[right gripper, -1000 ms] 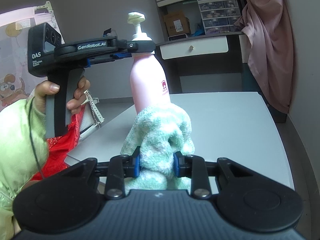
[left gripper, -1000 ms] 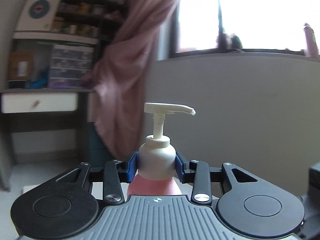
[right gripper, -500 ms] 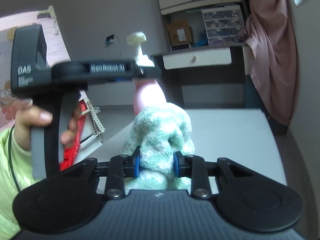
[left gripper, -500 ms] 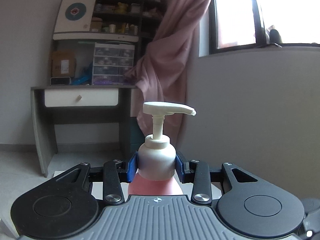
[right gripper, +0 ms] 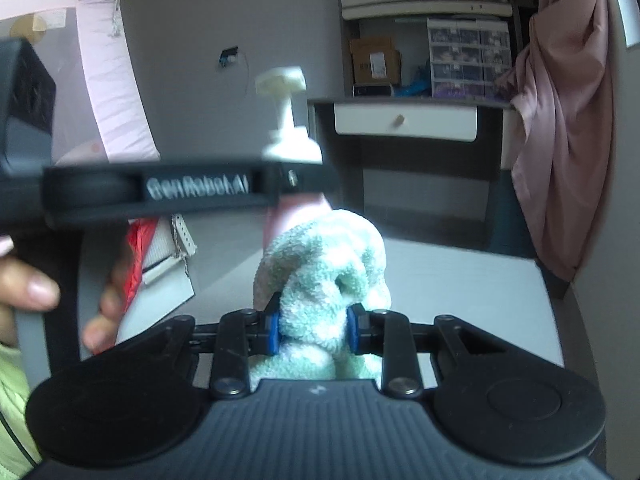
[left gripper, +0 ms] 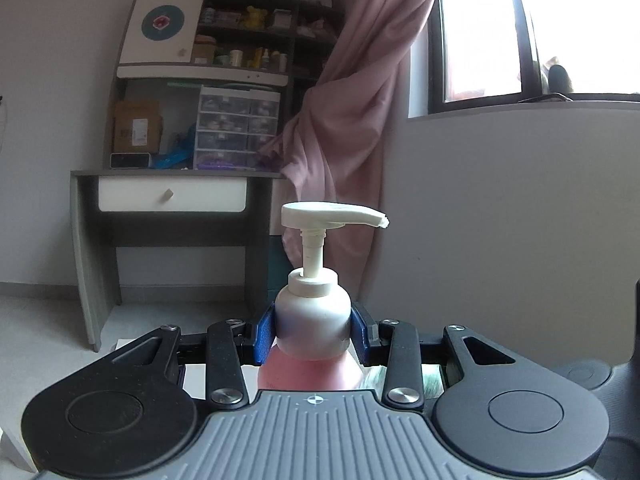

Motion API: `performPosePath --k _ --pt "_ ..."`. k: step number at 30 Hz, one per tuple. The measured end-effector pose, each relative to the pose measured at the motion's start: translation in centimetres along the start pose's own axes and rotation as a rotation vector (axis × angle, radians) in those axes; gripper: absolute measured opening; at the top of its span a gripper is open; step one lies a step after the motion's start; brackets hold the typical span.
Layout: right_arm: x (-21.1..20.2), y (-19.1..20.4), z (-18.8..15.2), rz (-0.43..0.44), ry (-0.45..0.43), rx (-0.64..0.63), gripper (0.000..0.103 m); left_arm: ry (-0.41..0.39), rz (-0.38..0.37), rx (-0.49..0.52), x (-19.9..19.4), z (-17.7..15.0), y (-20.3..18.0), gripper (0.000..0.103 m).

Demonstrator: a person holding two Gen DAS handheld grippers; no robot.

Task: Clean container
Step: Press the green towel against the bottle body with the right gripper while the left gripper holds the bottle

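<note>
Bottle: I've got the pink pump bottle [left gripper: 308,372] standing upright, long axis vertical, its white pump head [left gripper: 332,216] pointing off to the right of my left gripper.

Left gripper: my left gripper [left gripper: 314,336] is clamped on the bottle's white shoulder, blue pads pressed on either side, just under the collar. Seen from the right wrist, that same left gripper [right gripper: 292,178] crosses the view as a level black bar, with the person's hand [right gripper: 36,292] on its handle at the left edge.

Towel: the green towel [right gripper: 324,276] is bunched up and pinched tight in my right gripper [right gripper: 314,330], jaws narrow around the wad.

Key relation: the bottle sits dead ahead of the right gripper, just past the towel. The top of the towel hides the lower pink body; I'd say it is touching or nearly so, but I can't tell which, as the bottle is blurred here.

Nearer hand: the right one does the wiping, the left only steadies.

Next move, my call: rub the towel up and down along the upright body, below the left jaws, so the two grippers don't meet.

Table: pale tabletop [right gripper: 460,280] stretches ahead and right of the towel.

Beyond: desk with a white drawer [left gripper: 172,196], pink curtain [left gripper: 352,120] beside it.
</note>
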State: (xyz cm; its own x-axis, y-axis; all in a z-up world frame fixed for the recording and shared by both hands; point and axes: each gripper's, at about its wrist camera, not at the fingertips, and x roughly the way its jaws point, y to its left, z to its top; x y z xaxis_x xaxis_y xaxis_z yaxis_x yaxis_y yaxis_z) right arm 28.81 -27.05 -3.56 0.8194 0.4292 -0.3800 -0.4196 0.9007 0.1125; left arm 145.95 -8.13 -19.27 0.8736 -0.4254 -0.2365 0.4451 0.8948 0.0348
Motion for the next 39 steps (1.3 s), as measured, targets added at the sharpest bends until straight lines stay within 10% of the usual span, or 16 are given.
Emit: performPosePath --k 5,15,39 --pt "1.6 -0.6 -1.7 0.009 0.081 0.015 0.029 -0.009 0.007 0.011 -0.9 1.1 -0.3 0.039" --pt "2.9 -0.4 -3.2 0.005 0.154 0.029 0.029 -0.018 0.007 0.025 -18.3 -3.5 -8.5 0.039" --pt "-0.9 0.8 0.6 -0.012 -0.078 0.018 0.029 -0.017 0.031 0.066 -32.7 -7.3 -18.0 0.039"
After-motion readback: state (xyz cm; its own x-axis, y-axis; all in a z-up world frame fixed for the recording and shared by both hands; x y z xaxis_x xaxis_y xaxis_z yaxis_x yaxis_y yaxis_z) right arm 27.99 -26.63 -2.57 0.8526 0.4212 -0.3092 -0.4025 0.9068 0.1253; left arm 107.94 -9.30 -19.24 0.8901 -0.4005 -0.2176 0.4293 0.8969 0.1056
